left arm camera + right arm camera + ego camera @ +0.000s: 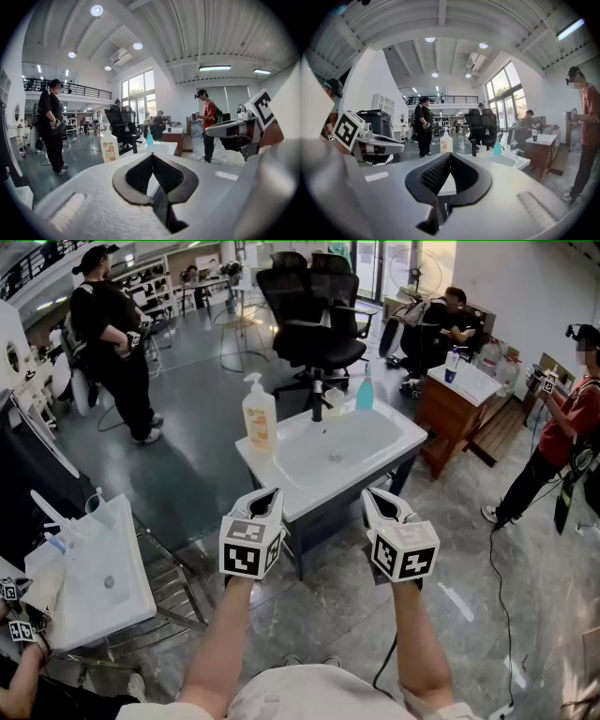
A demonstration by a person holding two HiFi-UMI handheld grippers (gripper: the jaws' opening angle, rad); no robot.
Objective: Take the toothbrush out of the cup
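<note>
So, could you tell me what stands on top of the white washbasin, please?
On the back rim of the washbasin stand a pump bottle, a black tap, a pale cup and a teal bottle. The left gripper hides part of its near edge.

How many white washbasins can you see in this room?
2: the middle washbasin straight ahead in the head view, and the left washbasin near its lower left corner. Others may be hidden.

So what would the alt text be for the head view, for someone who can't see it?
Seen from above, a person's forearms hold the left tongs and right tongs, both shut and empty, short of a white sink bearing a pump soap bottle and a blue bottle; other people are nearby.
</note>
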